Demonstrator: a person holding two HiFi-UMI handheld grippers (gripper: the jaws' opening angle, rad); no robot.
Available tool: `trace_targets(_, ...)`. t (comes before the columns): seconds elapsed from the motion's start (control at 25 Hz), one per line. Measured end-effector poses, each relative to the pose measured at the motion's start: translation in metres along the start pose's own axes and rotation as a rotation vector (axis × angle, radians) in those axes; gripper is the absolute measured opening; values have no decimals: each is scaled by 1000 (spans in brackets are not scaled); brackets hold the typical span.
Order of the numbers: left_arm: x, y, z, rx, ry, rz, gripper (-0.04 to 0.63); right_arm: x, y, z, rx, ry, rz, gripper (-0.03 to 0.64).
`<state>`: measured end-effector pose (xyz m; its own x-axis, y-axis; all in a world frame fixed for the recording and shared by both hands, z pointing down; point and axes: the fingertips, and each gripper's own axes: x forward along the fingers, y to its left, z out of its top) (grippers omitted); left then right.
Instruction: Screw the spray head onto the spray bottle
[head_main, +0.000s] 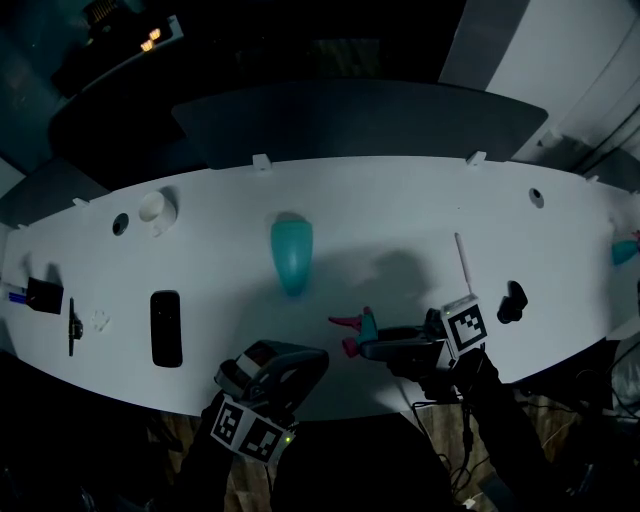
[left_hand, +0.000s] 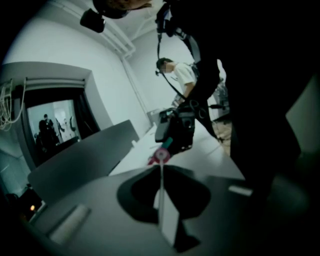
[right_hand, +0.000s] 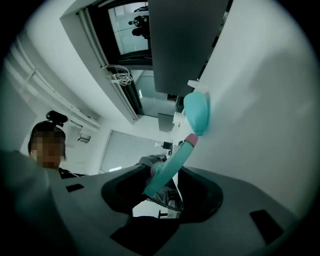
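Observation:
The teal spray bottle (head_main: 291, 255) lies on its side in the middle of the white table (head_main: 400, 215), without its head. The teal and pink spray head (head_main: 355, 330) sits near the front edge, at the tips of my right gripper (head_main: 376, 346). In the right gripper view the spray head (right_hand: 172, 167) runs between the open jaws of that gripper (right_hand: 165, 186), pink tip toward the bottle (right_hand: 196, 112). My left gripper (head_main: 305, 360) hangs off the table's front edge, shut and empty (left_hand: 161, 185), facing the spray head's pink end (left_hand: 160, 155).
A black flat device (head_main: 166, 328), a white cap (head_main: 155, 208), a pen (head_main: 74, 325) and a black box (head_main: 44, 295) lie at the left. A black object (head_main: 512, 302) and a thin white rod (head_main: 462, 262) lie right. A dark chair back (head_main: 360, 120) stands behind the table.

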<state>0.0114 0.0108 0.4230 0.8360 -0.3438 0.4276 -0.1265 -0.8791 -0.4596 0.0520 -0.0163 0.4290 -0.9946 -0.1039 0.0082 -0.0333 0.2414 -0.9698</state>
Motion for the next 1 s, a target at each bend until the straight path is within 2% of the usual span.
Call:
trace_targets(0.28, 0, -14, 14, 37, -32, -56, 20, 9, 8, -10, -4, 73, 40, 172)
trace_targets(0.68, -1, -14, 7, 16, -18, -47, 20, 6, 1, -22, -20, 130, -2, 169)
trace_targets(0.76, 0, -14, 6, 17, -14, -47, 20, 5, -1, -24, -16, 134, -16, 152)
trace_targets(1.0, -1, -15, 6, -14, -21, -50, 21, 8, 11, -25, -25, 143, 44, 133)
